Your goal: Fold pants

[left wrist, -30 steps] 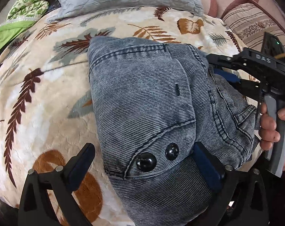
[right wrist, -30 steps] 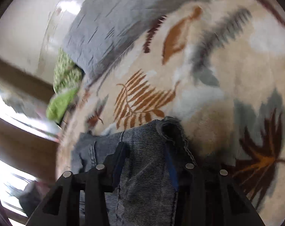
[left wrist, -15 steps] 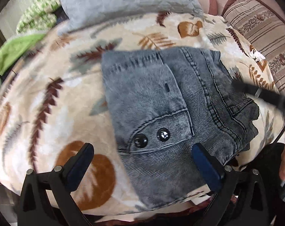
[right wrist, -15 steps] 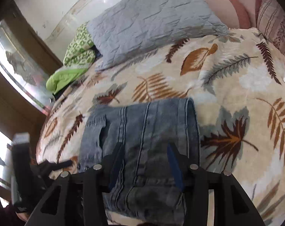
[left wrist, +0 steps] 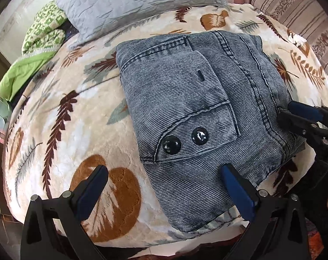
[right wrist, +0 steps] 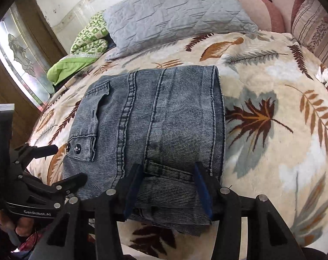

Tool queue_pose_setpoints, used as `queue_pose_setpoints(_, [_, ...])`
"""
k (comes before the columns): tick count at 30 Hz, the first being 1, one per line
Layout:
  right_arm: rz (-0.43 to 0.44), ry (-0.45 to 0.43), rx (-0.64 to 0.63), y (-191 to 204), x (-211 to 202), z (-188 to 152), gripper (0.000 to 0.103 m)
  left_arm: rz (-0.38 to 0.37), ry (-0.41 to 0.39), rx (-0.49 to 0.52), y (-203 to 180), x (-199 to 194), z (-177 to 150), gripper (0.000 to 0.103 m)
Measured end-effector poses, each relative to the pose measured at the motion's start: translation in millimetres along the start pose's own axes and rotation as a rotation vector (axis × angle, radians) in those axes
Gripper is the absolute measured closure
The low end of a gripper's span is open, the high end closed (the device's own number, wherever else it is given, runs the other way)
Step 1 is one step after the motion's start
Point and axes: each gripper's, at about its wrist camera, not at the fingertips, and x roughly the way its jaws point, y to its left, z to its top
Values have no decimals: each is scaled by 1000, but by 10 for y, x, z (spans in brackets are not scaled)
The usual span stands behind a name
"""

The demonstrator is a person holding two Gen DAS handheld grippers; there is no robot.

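The pants (left wrist: 185,112) lie folded on the bed (left wrist: 62,134). Both grippers, left (left wrist: 164,186) and right (right wrist: 167,184), have jaws wide apart, holding nothing. The cloth looks thick, soft and floppy, so grab a folded edge

"GenRobot.AI" in white on the left hand-held gripper (right wrist: 62,164) body.

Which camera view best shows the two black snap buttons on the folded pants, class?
The left wrist view: the two black snap buttons sit large and central on the pants, just ahead of the open left tongs. The right wrist view shows them small, near the pants' left edge.
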Motion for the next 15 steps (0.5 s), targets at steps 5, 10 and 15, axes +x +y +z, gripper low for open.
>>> queue_pose_setpoints(5, [33,-29,23,-66,-14,-38,49,-20,-8,-10,11,13,-21,0])
queue_pose_setpoints(10, [54,-51,24,-64,11,-46,48,-55,5,-43,82,48,-44,0])
queue_pose_setpoints(15, [67,-59,40,-82,2,-55,48,-42,-14,-47,82,16,-46,0])
